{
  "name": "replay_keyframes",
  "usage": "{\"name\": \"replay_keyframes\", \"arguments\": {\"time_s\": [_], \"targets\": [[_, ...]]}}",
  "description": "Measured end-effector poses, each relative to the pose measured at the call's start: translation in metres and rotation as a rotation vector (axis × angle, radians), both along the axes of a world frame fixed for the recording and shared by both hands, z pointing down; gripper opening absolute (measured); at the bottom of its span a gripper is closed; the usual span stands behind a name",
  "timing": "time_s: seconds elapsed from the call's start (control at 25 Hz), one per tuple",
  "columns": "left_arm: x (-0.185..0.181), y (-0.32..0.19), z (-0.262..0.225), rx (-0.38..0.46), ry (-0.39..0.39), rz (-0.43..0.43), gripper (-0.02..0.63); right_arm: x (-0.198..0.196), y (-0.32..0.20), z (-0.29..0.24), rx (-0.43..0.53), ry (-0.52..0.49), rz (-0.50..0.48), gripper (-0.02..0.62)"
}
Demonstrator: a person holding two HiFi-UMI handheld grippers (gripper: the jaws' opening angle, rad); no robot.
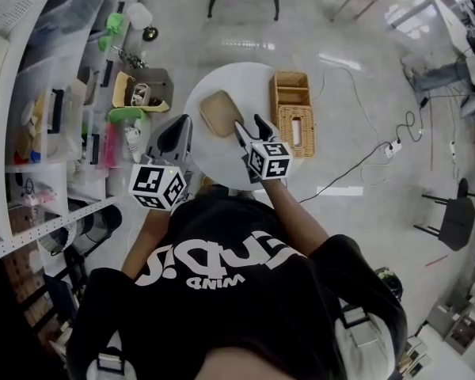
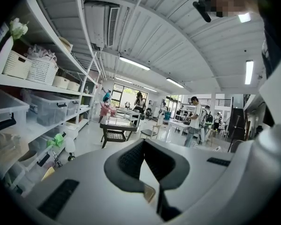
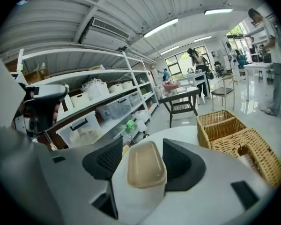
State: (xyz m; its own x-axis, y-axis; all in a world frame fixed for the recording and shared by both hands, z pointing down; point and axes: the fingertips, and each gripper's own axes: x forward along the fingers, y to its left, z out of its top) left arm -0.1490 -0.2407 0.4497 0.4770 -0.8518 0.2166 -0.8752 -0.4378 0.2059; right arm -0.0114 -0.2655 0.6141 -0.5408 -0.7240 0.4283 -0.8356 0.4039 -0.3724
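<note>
Shirt: a loose black T-shirt (image 1: 222, 307) with short sleeves.
Print: large white lettering (image 1: 214, 256) across it, with a smaller white word next to it.
Shoulders: pale straps with dark buckles (image 1: 355, 320), possibly a harness; the angle is too steep to be sure.
Left: the left gripper (image 1: 182, 123) has black tapered jaws, a pale grey body and a left cube (image 1: 157, 186) of black-and-white square markers.
Right: the right gripper (image 1: 248, 125) has the same build, ribbed black pads and a right cube (image 1: 269, 159).

Left gripper (image 2: 143, 145): black pads (image 2: 126, 161) meet at the tips, with a white wedge-shaped gap below them. A small tan corner (image 2: 149, 192) shows low in that gap. Shelves (image 2: 42, 86) at left carry clear bins (image 2: 49, 108) and white baskets (image 2: 30, 68). Black table (image 2: 116, 124) and standing people (image 2: 193, 118) are far behind.
</note>
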Motion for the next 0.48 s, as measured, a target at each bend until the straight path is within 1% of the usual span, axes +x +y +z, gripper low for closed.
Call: {"name": "replay_keyframes", "arguments": {"time_s": [0.28,0.4,0.48], "targets": [[-0.009,-0.001,0.012,-0.04,-0.021,-0.021,0.0,0.003,-0.021,0.065,-0.129,-0.002,0.039,0.252],[-0.013,-0.001,0.017,-0.052,-0.031,-0.027,0.0,0.002,-0.024,0.089,-0.191,-0.035,0.054,0.253],[-0.014,-0.002,0.018,-0.056,-0.034,-0.031,0.0,0.0,-0.024,0.099,-0.213,-0.045,0.053,0.258]]}}
